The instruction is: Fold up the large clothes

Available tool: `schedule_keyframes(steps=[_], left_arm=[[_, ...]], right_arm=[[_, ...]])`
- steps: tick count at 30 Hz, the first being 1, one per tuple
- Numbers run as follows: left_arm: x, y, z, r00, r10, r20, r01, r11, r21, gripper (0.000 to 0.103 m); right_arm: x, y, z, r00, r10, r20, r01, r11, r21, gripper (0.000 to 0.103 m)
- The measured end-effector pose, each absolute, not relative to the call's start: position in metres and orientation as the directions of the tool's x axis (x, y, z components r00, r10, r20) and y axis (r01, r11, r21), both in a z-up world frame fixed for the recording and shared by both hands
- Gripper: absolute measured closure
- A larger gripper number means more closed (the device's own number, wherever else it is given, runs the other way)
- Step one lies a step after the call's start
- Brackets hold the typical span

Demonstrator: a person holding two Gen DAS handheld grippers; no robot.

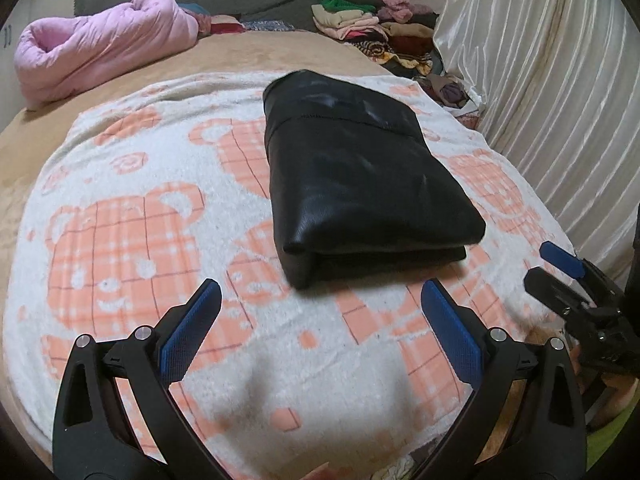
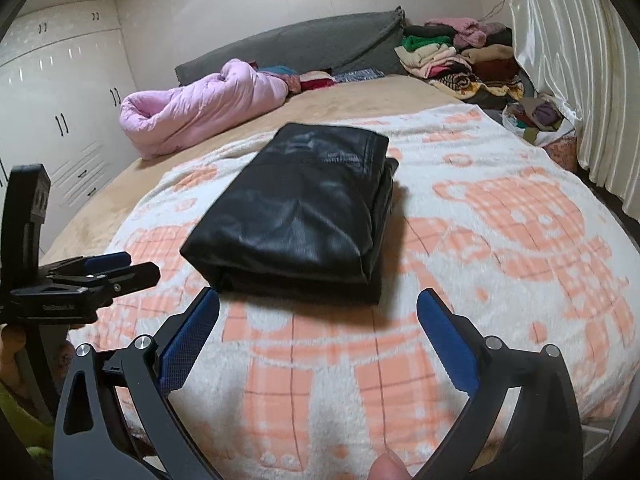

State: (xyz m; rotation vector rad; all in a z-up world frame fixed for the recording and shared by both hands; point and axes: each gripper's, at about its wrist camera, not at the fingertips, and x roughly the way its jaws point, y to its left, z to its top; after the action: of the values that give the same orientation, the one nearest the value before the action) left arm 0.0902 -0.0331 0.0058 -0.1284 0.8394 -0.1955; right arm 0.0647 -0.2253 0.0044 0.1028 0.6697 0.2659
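Note:
A black leather garment [image 1: 352, 176] lies folded into a thick rectangle on a white blanket with orange bears [image 1: 132, 224]. My left gripper [image 1: 322, 296] hovers just short of its near edge, open, with nothing between its blue pads. The right gripper [image 1: 548, 264] shows at the right edge of the left wrist view. In the right wrist view the same folded garment [image 2: 296, 208] lies ahead of my right gripper [image 2: 318, 300], which is open wide and empty. The left gripper [image 2: 116, 266] appears at the left of that view, side-on.
A pink quilt [image 1: 100, 52] is bundled at the far left of the bed. A pile of mixed clothes [image 1: 380, 28] sits at the far right, by a grey headboard [image 2: 304, 44]. Pale curtains [image 1: 560, 92] hang along the right side. White wardrobes [image 2: 60, 92] stand to the left.

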Motion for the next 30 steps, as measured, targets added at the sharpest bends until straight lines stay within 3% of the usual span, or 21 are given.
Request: schedule_keyframes(steps=[30], left_arm=[[0.0872, -0.0364, 0.0026, 0.647, -0.197, -0.736, 0.113, 0.98, -0.163, 0.009]], right_arm=[[0.0594, -0.2283, 0.0042, 0.748, 0.256, -0.612, -0.201, 0.967, 0.158, 0.004]])
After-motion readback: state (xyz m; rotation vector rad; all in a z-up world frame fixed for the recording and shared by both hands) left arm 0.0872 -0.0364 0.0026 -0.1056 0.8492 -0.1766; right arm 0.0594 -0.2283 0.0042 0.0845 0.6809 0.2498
